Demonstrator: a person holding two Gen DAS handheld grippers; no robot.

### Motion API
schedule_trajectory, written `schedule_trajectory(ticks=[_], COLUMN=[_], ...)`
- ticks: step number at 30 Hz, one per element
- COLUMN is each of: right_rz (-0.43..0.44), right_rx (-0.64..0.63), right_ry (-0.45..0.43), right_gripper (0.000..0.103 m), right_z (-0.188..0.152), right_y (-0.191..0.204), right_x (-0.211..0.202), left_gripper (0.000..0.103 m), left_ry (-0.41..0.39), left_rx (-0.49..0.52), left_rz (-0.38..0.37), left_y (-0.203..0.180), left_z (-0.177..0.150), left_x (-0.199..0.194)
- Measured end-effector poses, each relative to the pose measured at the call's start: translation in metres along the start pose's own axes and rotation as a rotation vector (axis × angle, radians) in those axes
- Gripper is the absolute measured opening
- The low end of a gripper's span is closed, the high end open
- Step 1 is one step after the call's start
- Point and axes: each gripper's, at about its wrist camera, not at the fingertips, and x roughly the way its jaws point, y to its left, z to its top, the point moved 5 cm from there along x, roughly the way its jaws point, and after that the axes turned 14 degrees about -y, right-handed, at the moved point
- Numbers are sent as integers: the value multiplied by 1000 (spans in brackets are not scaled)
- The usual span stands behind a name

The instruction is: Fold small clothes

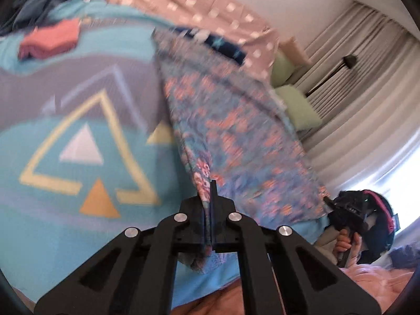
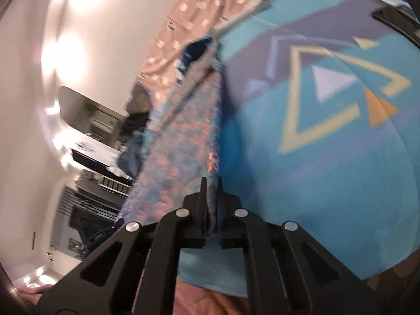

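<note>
The floral garment (image 1: 236, 141) is a thin cloth printed in blue, lilac and salmon pink, with a dark blue band at its far end toward 12 o'clock. It is stretched as a long, creased strip, its near edge bunched and pinched at 6 o'clock. In the right wrist view it (image 2: 181, 141) runs from 6 toward 12 o'clock, blurred.

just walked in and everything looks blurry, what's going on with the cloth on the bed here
A person is folding laundry with two handheld grippers. The left gripper and the right gripper are each shut on an edge of the same blue and pink floral garment, holding it above a turquoise blanket with triangle patterns. A folded coral-red cloth lies further back on the blanket. The fold itself is not yet done.
</note>
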Motion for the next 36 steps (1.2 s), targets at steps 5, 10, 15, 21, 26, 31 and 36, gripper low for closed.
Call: schedule_trajectory(ticks=[5, 10, 15, 21, 26, 31, 36], right_rz=[64, 128, 157, 160, 154, 158, 155], right_rx=[-35, -7, -33, -72, -81, -89, -110], right_ry=[-63, -134, -177, -183, -179, -192, -198], right_gripper=[5, 5, 5, 5, 5, 5, 5], right_z=[20, 39, 62, 75, 85, 103, 120], right_y=[22, 38, 56, 70, 75, 82, 89], right_x=[2, 3, -1, 12, 30, 49, 69], left_gripper=[2, 2, 2, 3, 3, 3, 3], left_ry=[-87, -126, -154, -173, -166, -163, -165], left_rx=[-8, -18, -36, -35, 8, -7, -17], left_rz=[-67, -87, -98, -74, -68, -60, -56], left_y=[-17, -24, -23, -19, -22, -16, -13], left_z=[31, 47, 66, 85, 96, 117, 136], left_x=[-7, -9, -11, 1, 15, 31, 47])
